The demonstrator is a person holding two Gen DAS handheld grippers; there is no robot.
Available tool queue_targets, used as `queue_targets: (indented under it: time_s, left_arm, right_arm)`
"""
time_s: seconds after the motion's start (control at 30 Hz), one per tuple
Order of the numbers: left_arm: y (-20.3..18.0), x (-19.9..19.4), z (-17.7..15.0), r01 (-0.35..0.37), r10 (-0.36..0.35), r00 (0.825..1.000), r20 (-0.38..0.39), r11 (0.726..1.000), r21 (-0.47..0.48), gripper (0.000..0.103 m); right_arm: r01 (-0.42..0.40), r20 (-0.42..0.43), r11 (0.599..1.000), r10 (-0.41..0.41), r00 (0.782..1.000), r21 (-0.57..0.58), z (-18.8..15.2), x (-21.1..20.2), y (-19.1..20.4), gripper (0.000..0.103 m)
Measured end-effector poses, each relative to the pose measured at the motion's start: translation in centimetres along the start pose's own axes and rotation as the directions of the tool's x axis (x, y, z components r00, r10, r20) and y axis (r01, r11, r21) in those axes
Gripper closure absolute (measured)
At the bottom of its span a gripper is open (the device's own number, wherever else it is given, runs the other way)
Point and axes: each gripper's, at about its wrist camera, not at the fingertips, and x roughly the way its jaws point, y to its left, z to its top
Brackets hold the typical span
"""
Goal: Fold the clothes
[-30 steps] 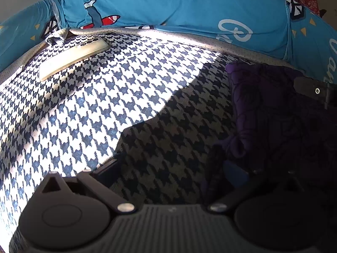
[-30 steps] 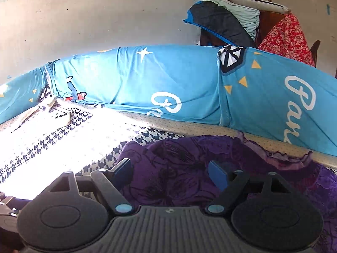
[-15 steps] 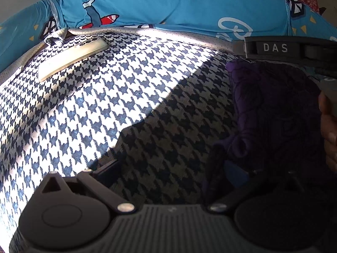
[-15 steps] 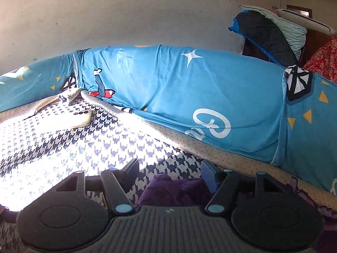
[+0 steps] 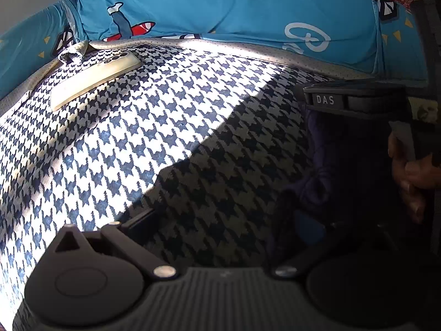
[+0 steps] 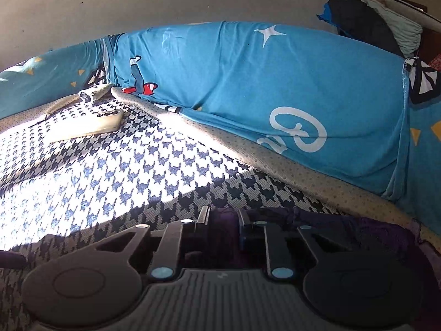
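On the houndstooth cover [image 5: 154,149], left wrist view: left gripper [image 5: 220,223] spread wide, one finger against the purple garment [image 5: 319,165], crumpled in shadow and seemingly unfolded; "DAS" is readable on the right gripper's body. Right wrist view: right gripper [image 6: 222,222] nearly closed, pinching the garment's near edge; a phone [image 6: 91,124] lies well apart beside the blue bolster [image 6: 248,88].
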Motion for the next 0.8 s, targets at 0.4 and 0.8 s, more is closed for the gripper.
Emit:
queue_targets:
  time_s: [0.4, 0.8]
  left_arm:
    - [0.6, 0.3, 0.2, -0.015, 0.016, 1.0, 0.015, 0.999, -0.049, 0.0]
    - [0.7, -0.3, 0.5, -0.063, 0.065, 0.998, 0.024, 0.995, -0.079, 0.0]
  right_arm:
    - [0.133, 0.237, 0.957, -0.196, 0.952, 0.257, 1.1, -2.2, -2.7, 0.099]
    - [0.161, 0.203, 0.919, -0.246, 0.948, 0.359, 1.3, -4.1, -4.9, 0.099]
